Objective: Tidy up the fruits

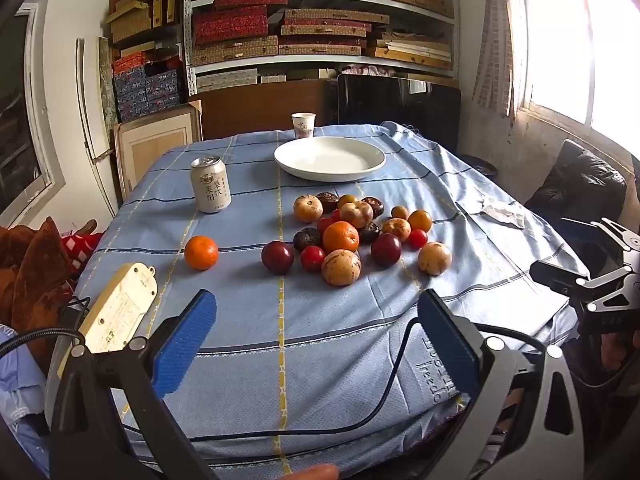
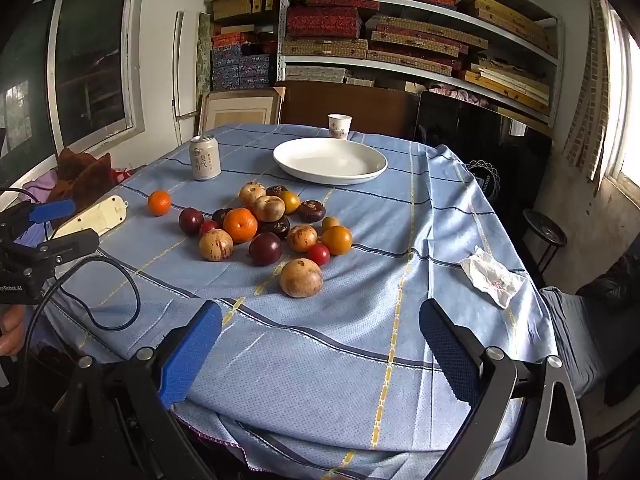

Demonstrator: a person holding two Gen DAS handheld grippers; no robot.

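Two grippers, left gripper (image 1: 316, 336) and right gripper (image 2: 320, 344), we note spread wide and empty above the near edge of the blue tablecloth (image 1: 248, 364). Mixed fruits (image 1: 352, 232) cluster mid-table, one mandarin (image 1: 201, 252) apart on the left; white plate (image 1: 330, 159) sits beyond, a can (image 1: 211, 185) far left.

Dark fruits (image 1: 307, 239) behind the central orange (image 1: 341, 237) sit half hidden; the can's (image 1: 211, 184) print is unreadable.

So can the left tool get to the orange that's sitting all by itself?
Probably yes. The left tool is open and empty, and only bare tablecloth lies between it and the lone orange.
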